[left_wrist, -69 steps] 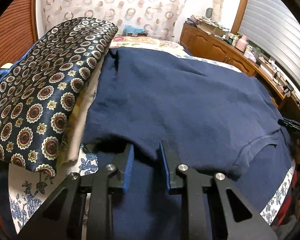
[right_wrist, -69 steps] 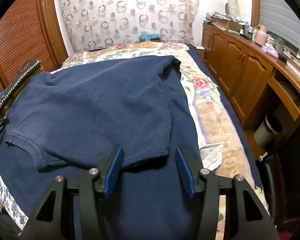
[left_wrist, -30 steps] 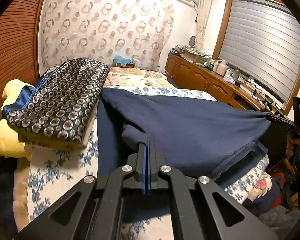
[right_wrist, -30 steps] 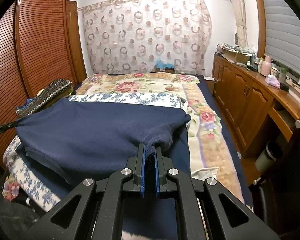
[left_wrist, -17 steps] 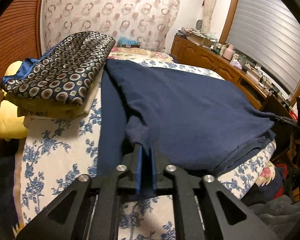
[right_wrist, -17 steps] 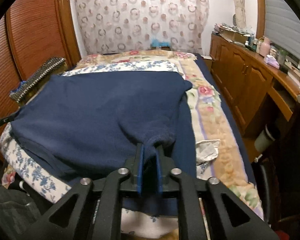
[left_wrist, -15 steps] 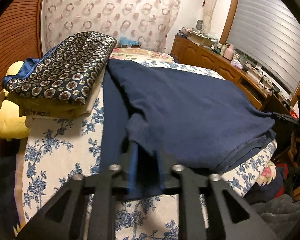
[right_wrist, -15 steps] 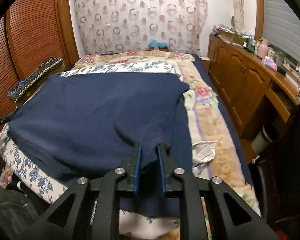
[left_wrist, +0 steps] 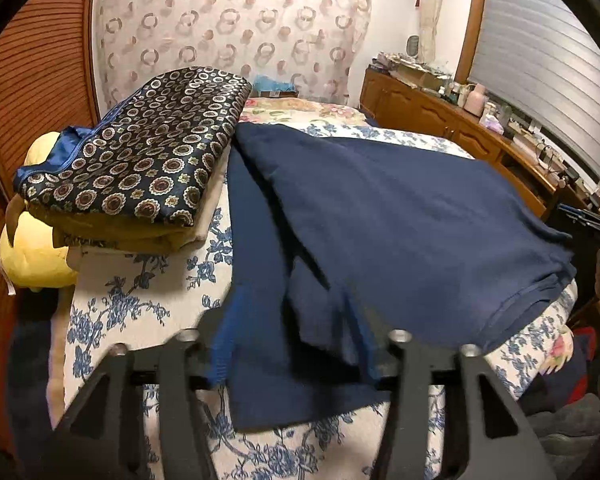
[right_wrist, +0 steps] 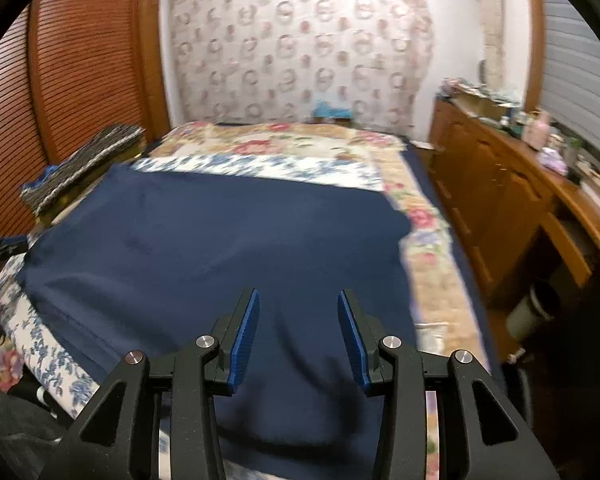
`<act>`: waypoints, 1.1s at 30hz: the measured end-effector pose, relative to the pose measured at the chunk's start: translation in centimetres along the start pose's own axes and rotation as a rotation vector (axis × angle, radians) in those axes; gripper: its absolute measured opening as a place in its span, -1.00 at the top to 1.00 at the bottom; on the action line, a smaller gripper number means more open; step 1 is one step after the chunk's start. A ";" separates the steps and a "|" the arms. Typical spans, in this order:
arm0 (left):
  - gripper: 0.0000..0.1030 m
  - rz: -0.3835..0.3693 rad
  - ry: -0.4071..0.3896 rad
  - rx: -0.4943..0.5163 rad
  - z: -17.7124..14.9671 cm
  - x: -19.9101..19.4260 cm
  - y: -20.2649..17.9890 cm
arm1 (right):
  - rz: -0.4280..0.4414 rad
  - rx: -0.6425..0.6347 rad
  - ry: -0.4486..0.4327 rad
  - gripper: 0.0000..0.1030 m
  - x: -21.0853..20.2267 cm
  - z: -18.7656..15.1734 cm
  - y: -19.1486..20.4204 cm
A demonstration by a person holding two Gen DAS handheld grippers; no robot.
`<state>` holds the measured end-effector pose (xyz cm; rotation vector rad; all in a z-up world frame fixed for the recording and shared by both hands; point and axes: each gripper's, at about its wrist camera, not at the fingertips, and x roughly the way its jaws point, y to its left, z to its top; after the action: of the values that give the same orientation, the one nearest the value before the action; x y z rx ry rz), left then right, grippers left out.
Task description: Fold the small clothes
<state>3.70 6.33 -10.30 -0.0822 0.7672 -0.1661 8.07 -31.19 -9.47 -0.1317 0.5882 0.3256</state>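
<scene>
A navy blue shirt (left_wrist: 380,208) lies folded over on the flowered bed (left_wrist: 140,312); it also shows in the right wrist view (right_wrist: 220,240). My left gripper (left_wrist: 292,344) is open at the shirt's near left edge, its blue pads on either side of the cloth, holding nothing. My right gripper (right_wrist: 298,328) is open above the shirt's near right edge, with nothing between its pads. The left view is blurred at the fingers.
A folded patterned quilt (left_wrist: 140,148) on yellow bedding (left_wrist: 36,252) lies at the bed's left side. A wooden cabinet (right_wrist: 520,200) with clutter runs along the right. A wooden wardrobe (right_wrist: 80,80) stands left. A curtain (right_wrist: 300,48) hangs behind.
Both grippers pinched the shirt's near edge, lifted and laid it down, then opened and let it go. The shirt now lies flat, folded over.
</scene>
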 end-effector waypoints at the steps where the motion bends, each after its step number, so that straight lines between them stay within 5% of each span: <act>1: -0.22 -0.002 0.005 -0.003 0.1 0.2 0.0 | 0.013 -0.007 0.008 0.18 0.8 0.0 0.1; 13: -0.31 0.055 0.060 -0.010 -0.3 1.8 0.4 | 0.148 -0.086 0.094 0.18 8.4 0.3 4.0; 33: -0.38 0.080 0.089 -0.017 -1.4 2.4 0.9 | 0.143 -0.149 0.098 0.11 8.1 0.2 4.9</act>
<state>4.55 6.79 -13.09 -0.0603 0.8594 -0.0875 12.91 -24.41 -14.03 -0.2514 0.6719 0.5039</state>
